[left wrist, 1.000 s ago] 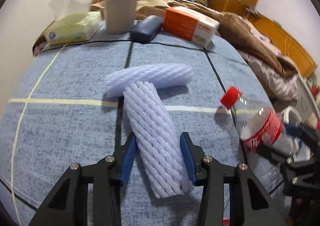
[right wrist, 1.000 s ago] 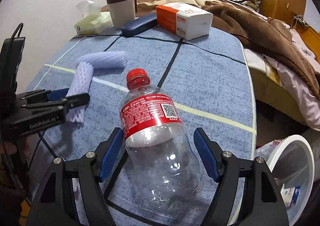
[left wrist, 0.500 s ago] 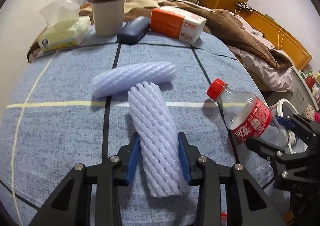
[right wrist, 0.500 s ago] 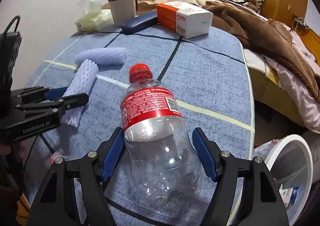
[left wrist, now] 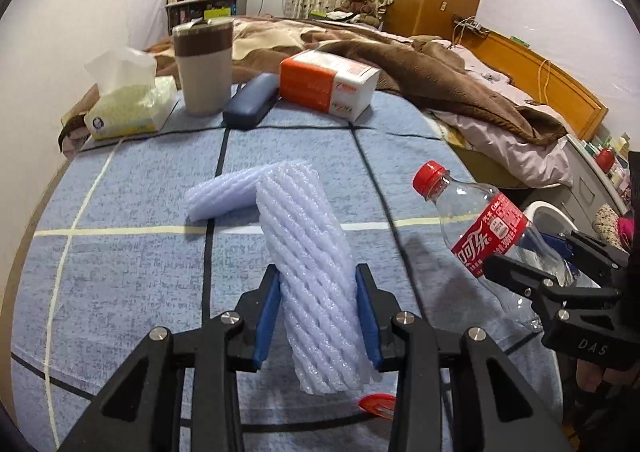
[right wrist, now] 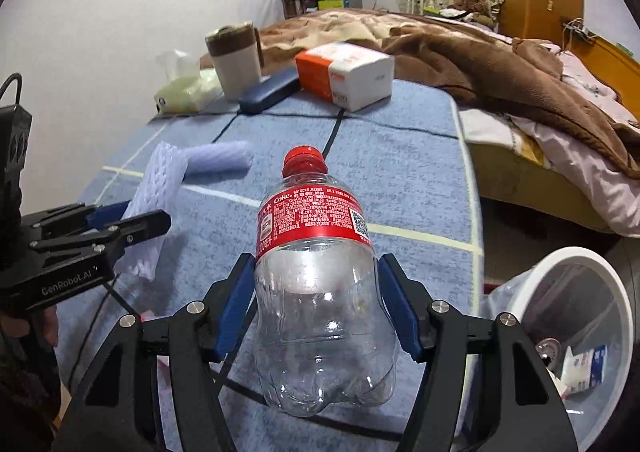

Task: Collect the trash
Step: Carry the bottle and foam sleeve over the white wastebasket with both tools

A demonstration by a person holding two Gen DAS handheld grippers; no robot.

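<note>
My left gripper [left wrist: 318, 316] is shut on a white foam net sleeve [left wrist: 312, 272] and holds it tilted up off the blue table cover [left wrist: 120, 272]. A second foam sleeve [left wrist: 224, 192] lies on the cover behind it. My right gripper [right wrist: 316, 312] is shut on an empty clear Coke bottle [right wrist: 316, 292] with a red cap, held above the table's near edge. The bottle [left wrist: 488, 236] and right gripper [left wrist: 560, 276] also show at the right of the left wrist view. The left gripper [right wrist: 100, 228] with its sleeve [right wrist: 156, 196] shows at the left of the right wrist view.
A white trash bin [right wrist: 576, 332] with a bag and some trash stands on the floor right of the table. At the table's far end are a tissue pack [left wrist: 128, 108], a cup [left wrist: 204, 68], a dark case [left wrist: 250, 102] and an orange-white box [left wrist: 328, 84]. A bed lies beyond.
Both grippers have risen: the left closed on the foam sleeve and lifted it off the cover, and the right has lifted the bottle higher.
</note>
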